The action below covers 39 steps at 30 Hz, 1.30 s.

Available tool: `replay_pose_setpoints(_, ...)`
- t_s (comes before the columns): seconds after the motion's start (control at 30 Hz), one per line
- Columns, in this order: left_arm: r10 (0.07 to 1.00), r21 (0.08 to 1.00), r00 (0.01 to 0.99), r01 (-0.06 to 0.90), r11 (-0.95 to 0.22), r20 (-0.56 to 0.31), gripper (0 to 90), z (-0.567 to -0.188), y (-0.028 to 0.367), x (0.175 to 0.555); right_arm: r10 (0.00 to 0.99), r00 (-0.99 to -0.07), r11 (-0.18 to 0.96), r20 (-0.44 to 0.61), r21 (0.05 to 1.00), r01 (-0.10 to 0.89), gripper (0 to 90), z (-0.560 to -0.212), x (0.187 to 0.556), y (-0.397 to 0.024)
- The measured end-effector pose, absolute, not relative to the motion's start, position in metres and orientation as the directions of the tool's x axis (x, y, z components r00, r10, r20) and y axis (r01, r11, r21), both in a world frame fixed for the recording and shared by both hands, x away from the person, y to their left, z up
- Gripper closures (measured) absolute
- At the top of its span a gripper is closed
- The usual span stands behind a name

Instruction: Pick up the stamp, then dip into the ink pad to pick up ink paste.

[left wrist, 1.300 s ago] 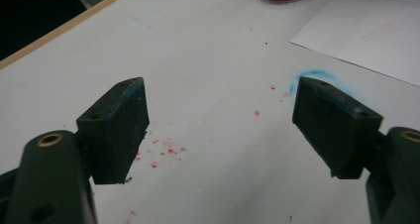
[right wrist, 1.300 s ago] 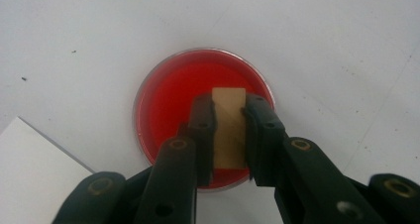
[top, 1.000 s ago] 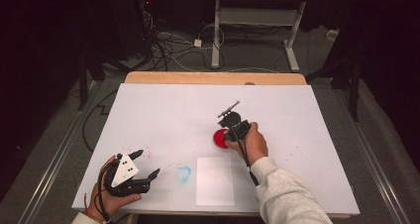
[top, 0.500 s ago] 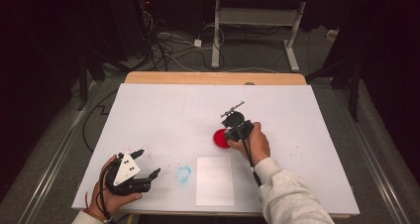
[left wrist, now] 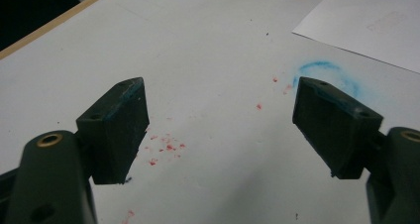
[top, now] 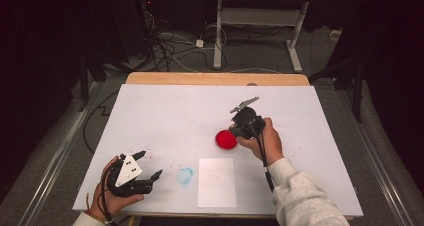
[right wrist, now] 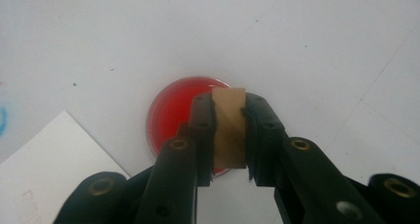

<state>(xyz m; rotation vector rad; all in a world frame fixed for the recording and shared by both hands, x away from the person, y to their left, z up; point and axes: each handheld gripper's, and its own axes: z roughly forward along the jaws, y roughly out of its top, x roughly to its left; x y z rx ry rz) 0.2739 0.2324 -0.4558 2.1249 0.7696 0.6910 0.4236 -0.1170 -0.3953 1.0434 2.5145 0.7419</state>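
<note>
A round red dish of paint (top: pixel 226 139) (right wrist: pixel 171 112) sits right of the middle of the white table (top: pixel 165 116). My right gripper (top: pixel 236 131) (right wrist: pixel 229 105) hangs just above the dish, pointing down, shut on a small tan block (right wrist: pixel 229 130) that stands upright between its jaws. The block's lower face is hidden. My left gripper (top: pixel 150 163) (left wrist: pixel 218 100) rests near the front left corner, held in a hand, its jaws wide open with nothing between them. Blue stains mark the left gripper's pads (left wrist: pixel 130 92).
A white sheet of paper (top: pixel 217 182) (left wrist: pixel 366 26) (right wrist: pixel 39 174) lies at the front edge, with a blue paint smudge (top: pixel 185 175) (left wrist: pixel 322 70) to its left. Red specks (left wrist: pixel 166 147) dot the table by the left gripper. The table's far edge is bare wood (top: pixel 215 78).
My right gripper has lifted a little off the red dish with the tan block still gripped. The left gripper has stayed where it was.
</note>
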Motion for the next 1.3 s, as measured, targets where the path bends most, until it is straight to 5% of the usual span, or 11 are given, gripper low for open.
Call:
replay_pose_setpoints(0.7,0.705,0.792,0.669,0.289,-0.538,0.235,20.8,-0.454,0.232,0.273,0.68,-0.722,0.642,-0.124,0.576,0.506,76.1,-0.376,0.42,-0.11)
replay_pose_setpoints(1.3,0.692,0.784,0.678,0.28,-0.554,0.247,20.3,-0.456,0.229,0.273,0.641,-0.757,0.713,-0.124,0.462,0.528,76.1,-0.415,0.428,-0.089)
